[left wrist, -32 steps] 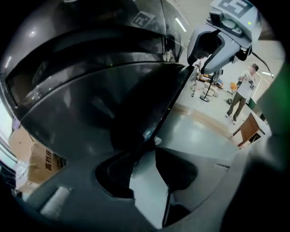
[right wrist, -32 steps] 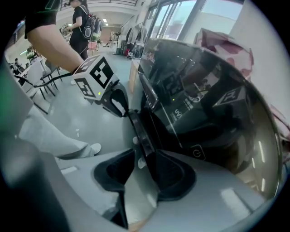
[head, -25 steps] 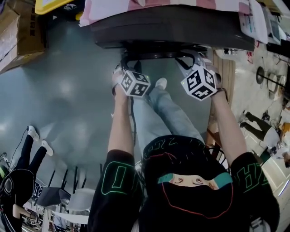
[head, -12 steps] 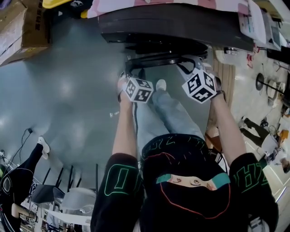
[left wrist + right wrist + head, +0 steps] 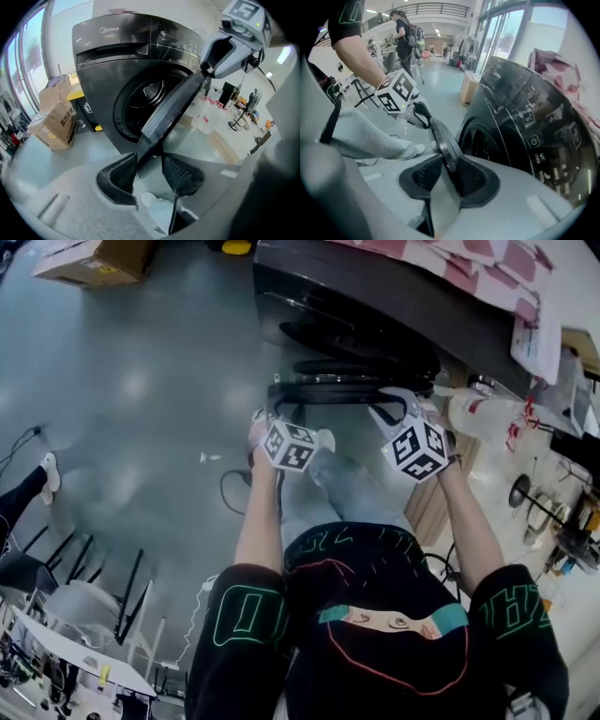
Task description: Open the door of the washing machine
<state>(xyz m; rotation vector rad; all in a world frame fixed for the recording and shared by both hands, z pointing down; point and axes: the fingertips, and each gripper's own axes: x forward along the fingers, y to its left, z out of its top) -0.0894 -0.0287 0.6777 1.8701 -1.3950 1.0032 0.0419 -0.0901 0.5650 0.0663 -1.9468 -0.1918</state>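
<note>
The dark grey washing machine (image 5: 375,296) (image 5: 108,51) (image 5: 525,108) stands in front of me with its round door (image 5: 347,390) (image 5: 173,110) (image 5: 443,136) swung partly out, so the drum shows behind it. My left gripper (image 5: 274,407) (image 5: 149,164) is shut on the door's rim at one end. My right gripper (image 5: 401,411) (image 5: 450,176) holds the same rim farther along, pads against it and jaws closing. Each gripper view shows the other gripper at the rim's far end.
A pink checked cloth (image 5: 469,268) lies on top of the machine. A cardboard box (image 5: 98,259) (image 5: 54,124) sits on the floor to its left. Chairs (image 5: 84,587), a floor cable (image 5: 230,493) and another person's leg (image 5: 23,493) are to my left. Bottles and stands crowd the right.
The door has swung farther away from the machine's front. Both grippers have come along with its rim, rolling as they went.
</note>
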